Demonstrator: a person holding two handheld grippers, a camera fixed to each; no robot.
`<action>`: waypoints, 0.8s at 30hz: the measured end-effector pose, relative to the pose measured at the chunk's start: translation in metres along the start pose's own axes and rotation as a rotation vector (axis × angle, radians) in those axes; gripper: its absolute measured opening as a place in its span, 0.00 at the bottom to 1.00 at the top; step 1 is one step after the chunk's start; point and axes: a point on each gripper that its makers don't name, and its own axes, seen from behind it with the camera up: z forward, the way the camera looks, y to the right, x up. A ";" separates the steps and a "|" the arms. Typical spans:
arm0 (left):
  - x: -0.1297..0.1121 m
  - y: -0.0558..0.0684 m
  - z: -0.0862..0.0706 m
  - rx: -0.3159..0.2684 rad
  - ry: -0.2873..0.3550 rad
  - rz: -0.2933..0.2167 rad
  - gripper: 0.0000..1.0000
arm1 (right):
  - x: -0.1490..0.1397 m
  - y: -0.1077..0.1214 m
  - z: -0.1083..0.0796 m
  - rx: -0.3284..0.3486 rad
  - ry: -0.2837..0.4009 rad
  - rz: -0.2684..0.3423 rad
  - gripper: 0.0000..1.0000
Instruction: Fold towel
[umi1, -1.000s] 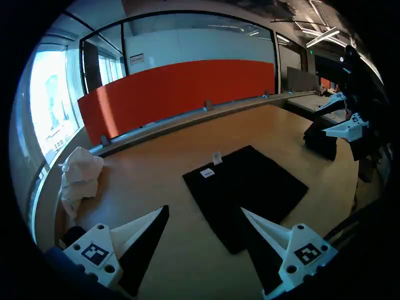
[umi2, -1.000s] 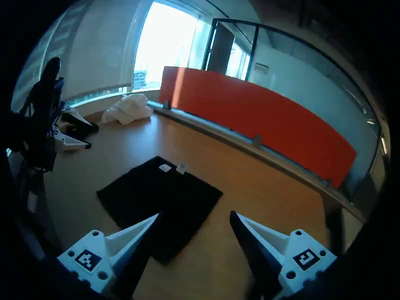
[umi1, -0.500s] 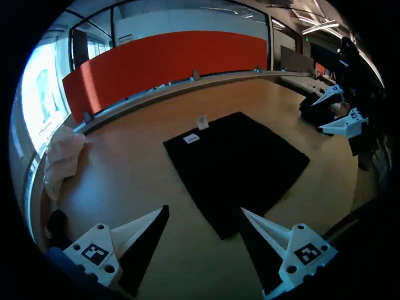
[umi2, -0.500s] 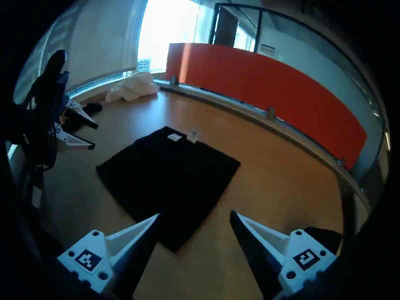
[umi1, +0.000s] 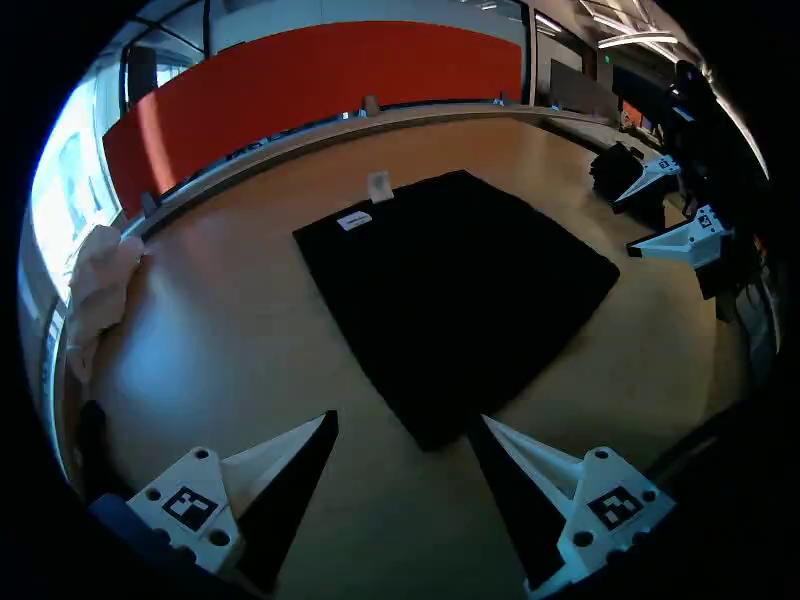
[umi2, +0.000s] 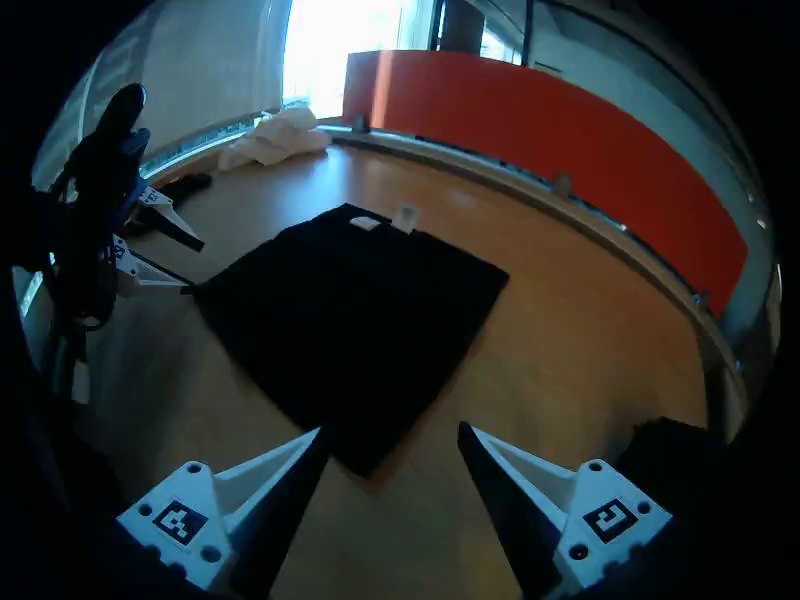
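Observation:
A black towel (umi1: 450, 290) lies spread flat on the wooden table (umi1: 230, 330), with two small white tags (umi1: 355, 220) at its far edge. My left gripper (umi1: 405, 450) hangs open just short of the towel's near corner, nothing between its fingers. In the right gripper view the same towel (umi2: 350, 320) lies ahead, and my right gripper (umi2: 390, 460) is open just before another corner. The other gripper shows in each view: the right one (umi1: 670, 215) beyond the towel's right side, the left one (umi2: 150, 245) at the towel's left edge, held by a hand.
A crumpled white cloth (umi1: 95, 290) lies at the table's far left edge, also in the right gripper view as a white cloth (umi2: 280, 135). An orange partition (umi1: 320, 80) runs along the table's back. A dark object (umi1: 615, 165) sits behind the right gripper.
Both grippers have come down and forward toward the towel, which now looks larger and nearer. Each has stayed open. The towel itself has not moved.

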 end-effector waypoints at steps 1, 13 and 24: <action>-0.001 0.001 0.001 -0.002 -0.003 0.003 0.95 | -0.002 -0.001 0.001 0.004 -0.003 0.001 0.92; -0.014 0.010 0.011 -0.017 -0.047 0.041 0.80 | -0.025 -0.009 0.014 0.046 -0.050 -0.015 0.72; -0.016 0.016 0.015 -0.015 -0.055 0.023 0.62 | -0.035 -0.013 0.023 0.075 -0.073 -0.007 0.55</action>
